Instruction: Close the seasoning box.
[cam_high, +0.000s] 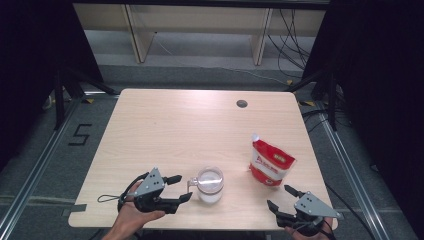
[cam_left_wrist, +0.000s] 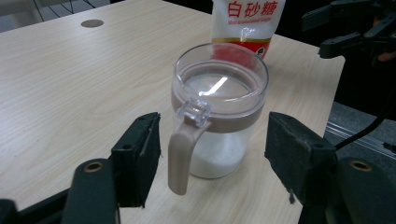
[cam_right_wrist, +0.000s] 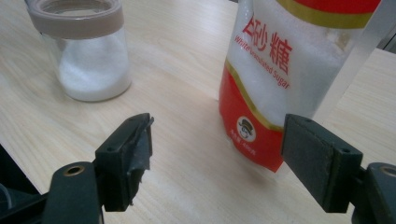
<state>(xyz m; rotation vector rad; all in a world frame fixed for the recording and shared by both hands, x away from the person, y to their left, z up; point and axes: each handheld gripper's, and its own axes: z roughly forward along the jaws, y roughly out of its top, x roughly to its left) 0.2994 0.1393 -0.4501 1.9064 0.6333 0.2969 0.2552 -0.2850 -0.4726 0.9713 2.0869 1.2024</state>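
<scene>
At the near left edge of the table (cam_high: 150, 125), the person's left hand (cam_high: 131, 215) comes in from the bottom and carries the left gripper (cam_high: 181, 188) low over the wood, pointing to the right across the table. Its jaws stand wide apart and grip nothing. In the left gripper view the taupe handle of the sugar jar (cam_left_wrist: 218, 109) reaches toward the gap between the two black pads, nearer the left one, but neither pad touches the handle or the glass.

The sugar jar (cam_high: 210, 184) stands upright near the front edge of the table, roughly midway between the two grippers, just right of the left gripper's tips. It is a clear jar with a taupe band under a clear lid, and it is partly filled with white sugar.

Farther right, and a little deeper on the table, a red and white sugar bag (cam_high: 270, 162) stands leaning, with its cut corner at the top left. It is well apart from the jar.

At the near right corner, the right hand (cam_high: 305, 231) holds the right gripper (cam_high: 284, 197) low, aimed up and to the left toward the bag. Its jaws are also spread wide and empty. In the right gripper view the bag (cam_right_wrist: 299, 79) stands just beyond the pads, nearer the right one, untouched, with the jar (cam_right_wrist: 86, 51) farther off at the upper left.
</scene>
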